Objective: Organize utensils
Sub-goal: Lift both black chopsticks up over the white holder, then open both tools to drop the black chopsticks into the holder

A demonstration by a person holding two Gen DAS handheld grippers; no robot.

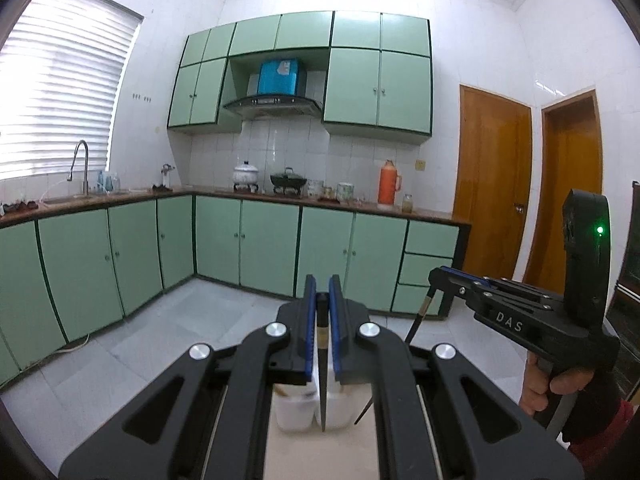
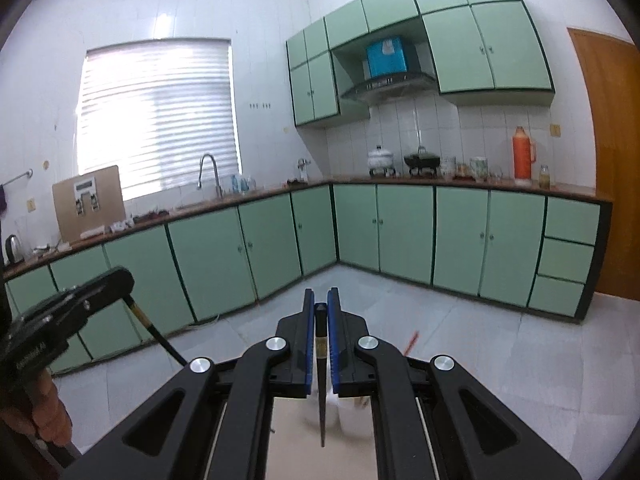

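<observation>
We see the left tongs [image 1: 322, 304] at lower centre of the left wrist view, their blue pads closed on a dark chopstick [image 1: 322, 376] that hangs point down between them, its upper end level with the pad tips. Below it, at the bottom centre of the frame, stands a white utensil holder [image 1: 294, 408] on the pale bench [image 1: 320, 456]; the chopstick's point lies over the holder's front wall. At right in the same view the right tongs [image 1: 434, 276] grip a second chopstick [image 1: 416, 322], which slants down and to the left toward the holder. In the right wrist view that second chopstick hangs point down at lower centre, clamped between the blue pads, with the holder blurred behind it. Green cabinets [image 1: 272, 248] fill the background.
</observation>
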